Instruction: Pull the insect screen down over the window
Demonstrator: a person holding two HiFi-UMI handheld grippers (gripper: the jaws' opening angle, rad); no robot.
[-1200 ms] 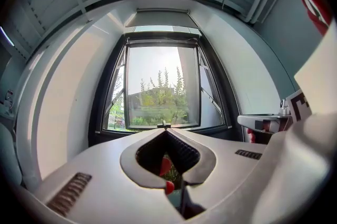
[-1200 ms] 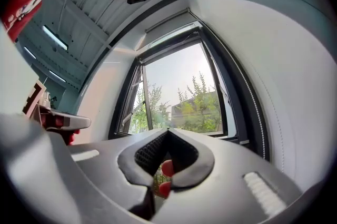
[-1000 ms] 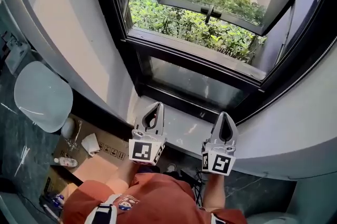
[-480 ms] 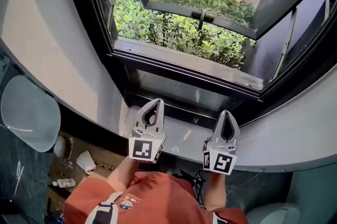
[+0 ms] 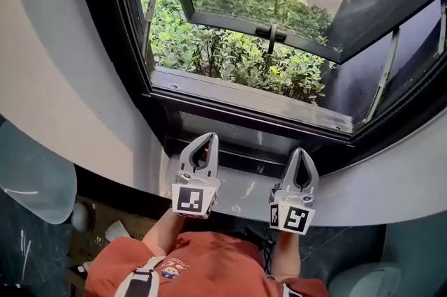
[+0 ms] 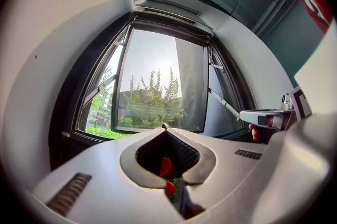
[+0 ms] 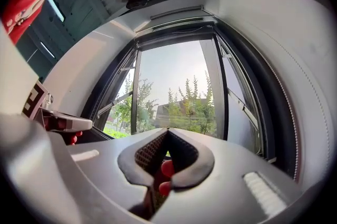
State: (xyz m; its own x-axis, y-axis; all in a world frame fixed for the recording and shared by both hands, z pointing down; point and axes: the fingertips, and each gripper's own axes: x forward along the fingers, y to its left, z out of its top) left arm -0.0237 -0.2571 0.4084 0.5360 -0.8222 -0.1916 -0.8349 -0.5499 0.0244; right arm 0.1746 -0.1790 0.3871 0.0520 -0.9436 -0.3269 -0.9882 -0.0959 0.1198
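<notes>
Black-framed window fills the upper part of the head view, its opening uncovered and its sash swung outward over green shrubs. Grey sill at lower centre. Over it, my left gripper and right gripper, jaws pressed together on nothing.

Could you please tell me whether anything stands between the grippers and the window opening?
Nothing visible does. The left gripper and right gripper, jaws shut and empty, hover over the sill; the sash opens outward, away from them. The screen itself cannot be made out.
</notes>
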